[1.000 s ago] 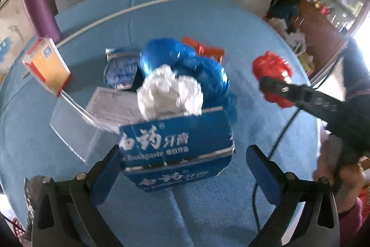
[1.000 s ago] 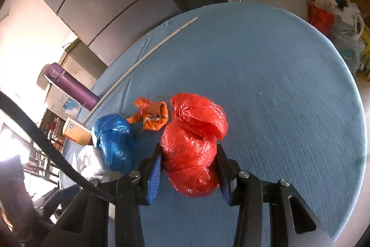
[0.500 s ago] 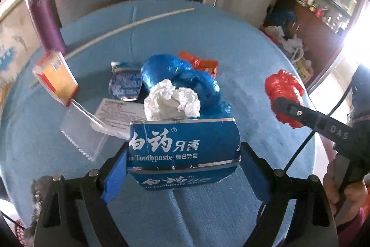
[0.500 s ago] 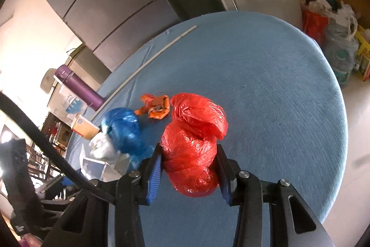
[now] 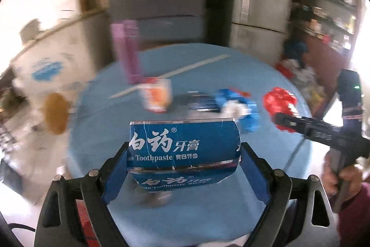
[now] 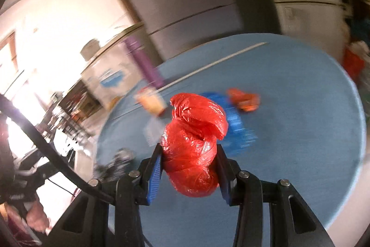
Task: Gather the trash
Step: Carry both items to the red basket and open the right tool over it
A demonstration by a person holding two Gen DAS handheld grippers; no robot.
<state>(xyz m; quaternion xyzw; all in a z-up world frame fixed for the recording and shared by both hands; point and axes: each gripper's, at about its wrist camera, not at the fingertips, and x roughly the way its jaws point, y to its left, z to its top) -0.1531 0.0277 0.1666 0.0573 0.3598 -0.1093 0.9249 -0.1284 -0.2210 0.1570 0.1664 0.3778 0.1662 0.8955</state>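
My left gripper (image 5: 183,154) is shut on a blue toothpaste box (image 5: 182,147), its pads pressing the box's two ends and holding it above the round blue table (image 5: 208,212). A crumpled red plastic bag (image 6: 194,129) is clamped in my right gripper (image 6: 189,149), also lifted off the table. In the left wrist view that bag (image 5: 279,98) shows at the right, in front of the right gripper's dark body. Left on the table, blurred, are a blue bag with white tissue (image 5: 245,108) and an orange wrapper (image 6: 245,98).
A small orange and white carton (image 5: 157,96) and a tall purple bottle (image 5: 128,54) stand at the table's far side beside a thin white rod (image 5: 185,71). A person's hand (image 5: 335,175) grips the right handle. Cabinets and cluttered shelves ring the table.
The left jaws closed onto the toothpaste box and lifted it. Both grippers rose and pulled back from the table with their loads; the trash pile now looks smaller and blurred.
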